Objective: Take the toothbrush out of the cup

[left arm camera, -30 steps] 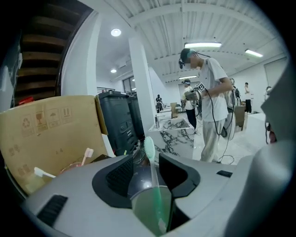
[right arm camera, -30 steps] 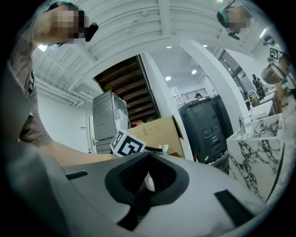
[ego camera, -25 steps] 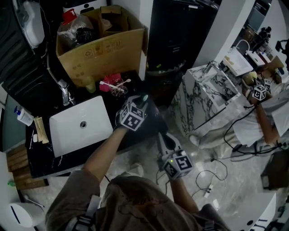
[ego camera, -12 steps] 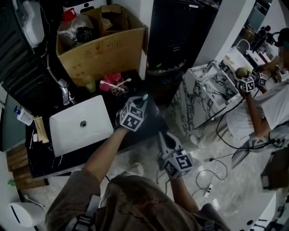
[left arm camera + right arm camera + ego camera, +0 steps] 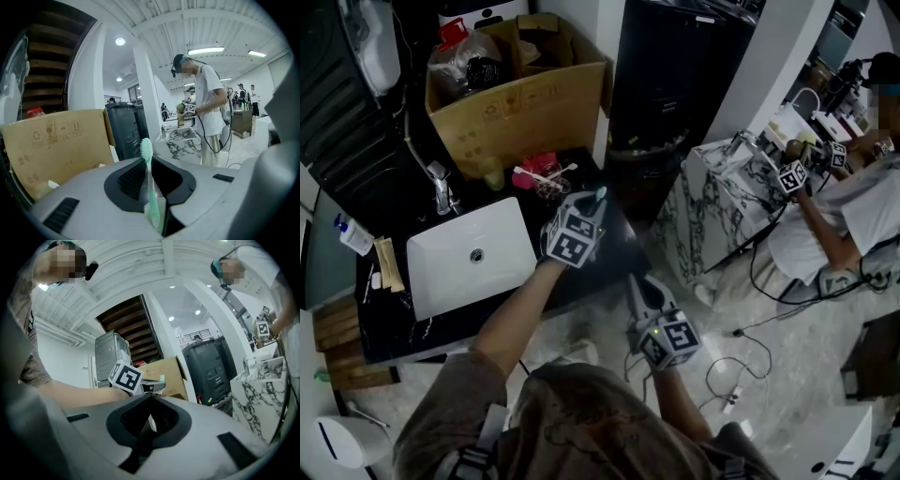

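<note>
A mint-green toothbrush (image 5: 147,154) stands upright between the jaws of my left gripper (image 5: 150,165), which is shut on its handle. In the head view the left gripper (image 5: 597,210) hovers over the dark counter's right end, with the brush head (image 5: 601,195) sticking up past the jaws. A small clear cup (image 5: 549,188) stands on the counter behind it, apart from the brush. My right gripper (image 5: 634,285) hangs lower, off the counter's front edge, shut with nothing held. In the right gripper view its jaws (image 5: 150,397) point at the left gripper's marker cube (image 5: 125,377).
A white sink (image 5: 469,260) with a faucet (image 5: 441,190) lies left of the grippers. A cardboard box (image 5: 525,98) and a pink item (image 5: 536,167) stand behind the cup. A black bin (image 5: 675,66) and a marble stand (image 5: 722,202) are to the right, where a person (image 5: 844,202) holds other grippers.
Both my grippers stay where they were, the left one holding the toothbrush throughout. The view has shifted slightly. The person at the back right has moved their arms leftwards.
</note>
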`<state>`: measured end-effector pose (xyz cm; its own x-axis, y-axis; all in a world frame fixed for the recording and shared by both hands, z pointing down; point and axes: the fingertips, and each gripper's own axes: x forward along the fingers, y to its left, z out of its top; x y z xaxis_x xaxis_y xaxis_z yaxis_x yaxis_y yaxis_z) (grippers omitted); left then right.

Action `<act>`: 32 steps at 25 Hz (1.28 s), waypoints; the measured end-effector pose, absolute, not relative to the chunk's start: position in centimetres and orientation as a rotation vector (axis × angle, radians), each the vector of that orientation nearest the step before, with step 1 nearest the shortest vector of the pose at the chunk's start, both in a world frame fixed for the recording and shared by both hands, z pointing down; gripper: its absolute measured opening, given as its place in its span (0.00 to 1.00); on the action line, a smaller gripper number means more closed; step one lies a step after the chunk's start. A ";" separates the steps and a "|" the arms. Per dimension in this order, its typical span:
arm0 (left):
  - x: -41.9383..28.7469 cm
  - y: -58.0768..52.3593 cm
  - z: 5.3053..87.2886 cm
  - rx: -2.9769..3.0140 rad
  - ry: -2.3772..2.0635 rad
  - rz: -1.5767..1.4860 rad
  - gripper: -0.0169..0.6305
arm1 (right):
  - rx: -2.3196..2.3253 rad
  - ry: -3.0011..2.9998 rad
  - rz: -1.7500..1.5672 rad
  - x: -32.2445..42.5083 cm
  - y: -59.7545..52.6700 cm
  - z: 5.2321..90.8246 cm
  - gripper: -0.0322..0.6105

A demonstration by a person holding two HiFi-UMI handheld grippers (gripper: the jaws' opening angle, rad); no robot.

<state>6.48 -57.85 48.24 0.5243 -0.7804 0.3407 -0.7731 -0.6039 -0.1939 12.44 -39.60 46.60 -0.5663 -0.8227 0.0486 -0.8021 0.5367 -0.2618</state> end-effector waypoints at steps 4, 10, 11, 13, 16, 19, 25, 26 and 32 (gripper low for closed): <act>5.9 -57.7 44.4 -2.729 1.413 -0.532 0.09 | -1.410 2.689 -0.378 12.3 -39.1 46.6 0.05; 5.2 -56.5 41.3 -2.741 1.440 -0.443 0.09 | -1.402 2.677 -0.352 12.2 -37.5 45.7 0.05; 5.3 -56.0 40.9 -2.747 1.437 -0.430 0.09 | -1.403 2.675 -0.346 12.3 -37.2 45.7 0.05; 5.5 -54.7 40.0 -2.761 1.424 -0.400 0.09 | -1.407 2.672 -0.338 12.6 -36.4 45.6 0.05; 6.0 -52.0 38.5 -2.793 1.399 -0.364 0.09 | -1.406 2.664 -0.358 12.8 -34.6 45.4 0.05; 6.0 -48.8 37.1 -2.824 1.386 -0.342 0.09 | -1.390 2.673 -0.377 12.4 -32.4 45.1 0.05; 5.0 -41.8 34.8 -2.845 1.361 -0.331 0.09 | -1.364 2.692 -0.421 11.6 -28.0 45.6 0.05; 4.9 -40.7 34.6 -2.849 1.358 -0.333 0.09 | -1.363 2.694 -0.435 11.5 -27.3 45.7 0.05; 4.2 -35.1 34.1 -2.898 1.340 -0.292 0.09 | -1.346 2.704 -0.420 11.1 -24.8 46.0 0.05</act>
<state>4.24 -35.11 34.05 0.6343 -0.7491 0.1914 -0.7608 -0.6487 -0.0178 11.14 -24.80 45.96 -0.6071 -0.7937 0.0392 -0.7682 0.5735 -0.2844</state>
